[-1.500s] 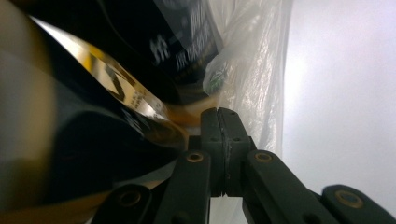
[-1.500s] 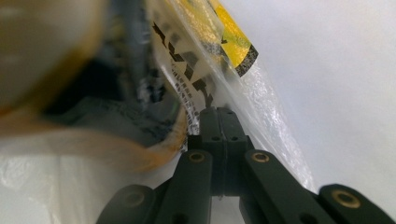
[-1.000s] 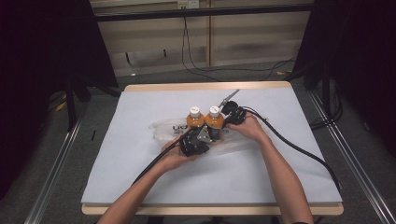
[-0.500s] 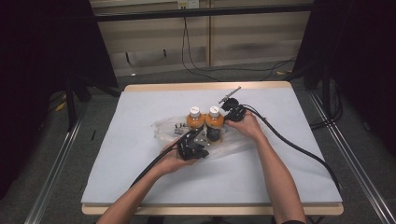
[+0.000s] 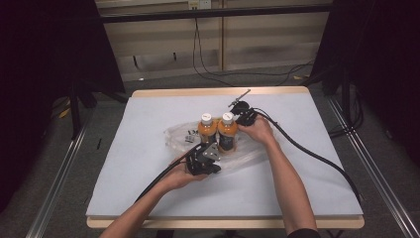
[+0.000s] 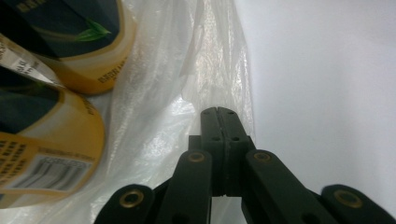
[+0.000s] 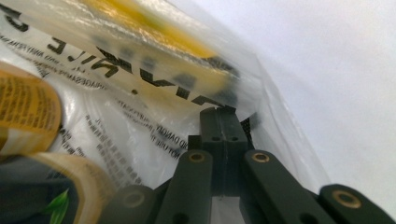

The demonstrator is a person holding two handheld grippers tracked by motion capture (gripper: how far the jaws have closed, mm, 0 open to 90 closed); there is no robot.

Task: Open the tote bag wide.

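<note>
Two orange bottles [image 5: 218, 133] with white caps, standing upright side by side, touching, near the bench [image 5: 148, 188] centre. One clear plastic bag [image 5: 247, 154] with black print, spread beneath and around both bottles. Two black tools: left tool [image 5: 210, 161] at 6 o'clock from the bottles, right tool [image 5: 236, 124] at 2 o'clock. Two hands, two forearms. Two black cables, one per tool. One white-topped bench.
</note>
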